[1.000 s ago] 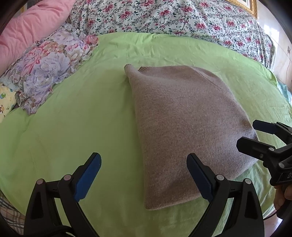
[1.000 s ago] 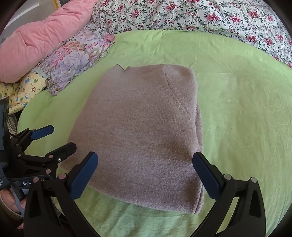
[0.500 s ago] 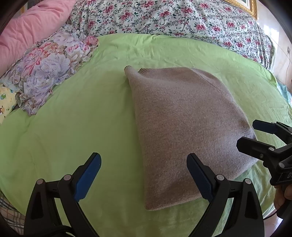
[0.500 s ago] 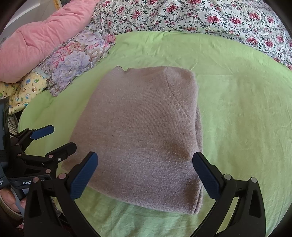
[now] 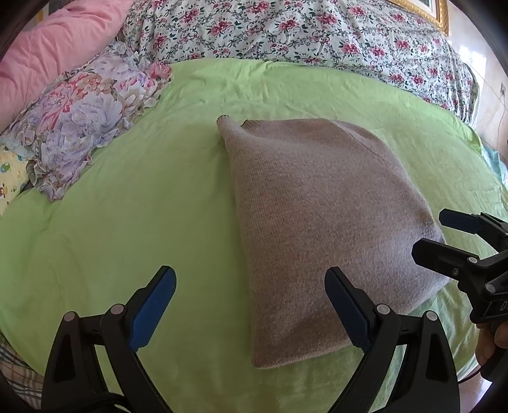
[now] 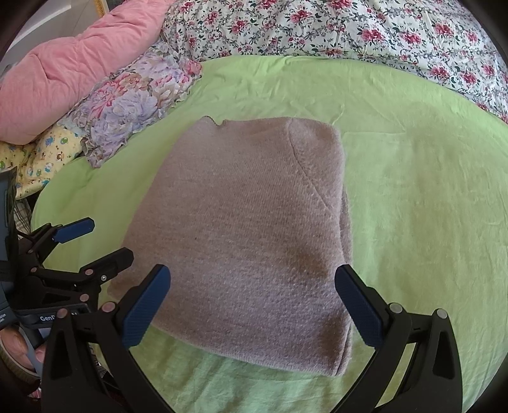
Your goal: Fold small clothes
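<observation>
- The taupe knit sweater is the landmark: it lies flat on the green sheet as a compact, roughly rectangular bundle, with no sleeve trailing loose.
- A raglan-style seam runs across the sweater's far right corner, and stacked layers show along its right edge, so I judge that it has already been folded over at least once.
- A small notch of ribbed edge sticks out at the sweater's far left corner; that corner is not quite squared.
- The left gripper hovers at the sweater's near left edge with its jaws spread wide, one blue pad over the knit and the other over bare sheet; it grips nothing.
- The right gripper hovers above the sweater's near edge, its jaws also spread to about the bundle's width and holding nothing.
- Beyond the sweater's far left side lie a floral pillow and a pink quilt; a flowered bedspread runs along behind it.
- Judgement: the folding looks largely done. What may remain is one more halving of the bundle, or tidying the protruding corner; otherwise this garment is finished.
- No other unfolded clothes are visible near the sweater.
</observation>
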